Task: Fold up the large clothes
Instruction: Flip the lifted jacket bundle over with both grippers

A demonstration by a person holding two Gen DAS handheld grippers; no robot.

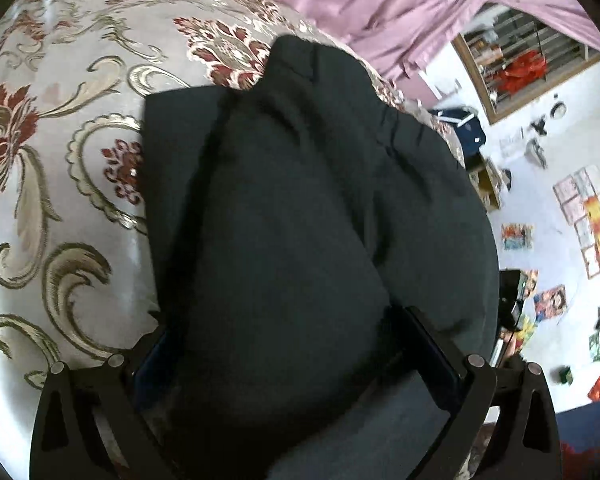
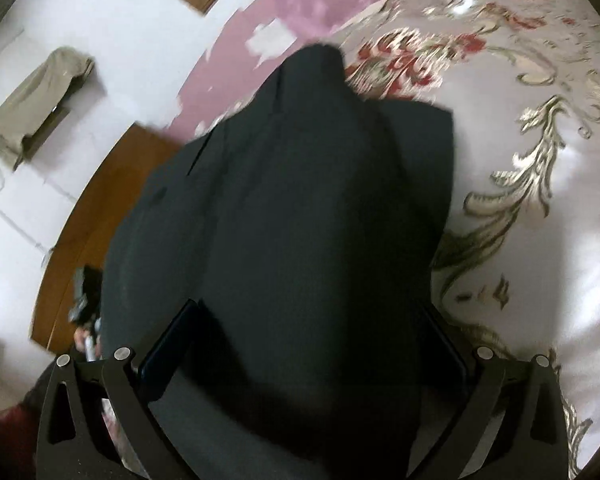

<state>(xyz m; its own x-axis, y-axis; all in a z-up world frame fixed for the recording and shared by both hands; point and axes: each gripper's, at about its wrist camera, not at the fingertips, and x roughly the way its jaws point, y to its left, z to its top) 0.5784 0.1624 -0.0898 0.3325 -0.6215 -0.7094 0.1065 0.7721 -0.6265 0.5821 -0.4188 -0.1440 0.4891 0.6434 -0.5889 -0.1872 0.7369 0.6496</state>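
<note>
A dark, nearly black garment (image 1: pixel 300 200) lies folded in layers on a floral bedspread (image 1: pixel 60 160). It fills the middle of both views. My left gripper (image 1: pixel 288 324) is open, its fingers (image 1: pixel 436 352) spread wide with the near part of the garment bulging between them. In the right wrist view the same garment (image 2: pixel 300 200) lies over the bedspread (image 2: pixel 540 200). My right gripper (image 2: pixel 312 308) is open too, its fingers (image 2: pixel 168 352) set on either side of the cloth. The fabric hides both fingertips' inner sides, and I cannot tell whether they touch it.
A purple sheet (image 1: pixel 360 0) lies bunched beyond the garment. A window (image 1: pixel 520 72) and a white wall with pictures (image 1: pixel 580 220) are at the right. The right wrist view shows a brown wooden board (image 2: pixel 100 220) at the bed's edge and a beige cloth (image 2: pixel 32 108) over a box.
</note>
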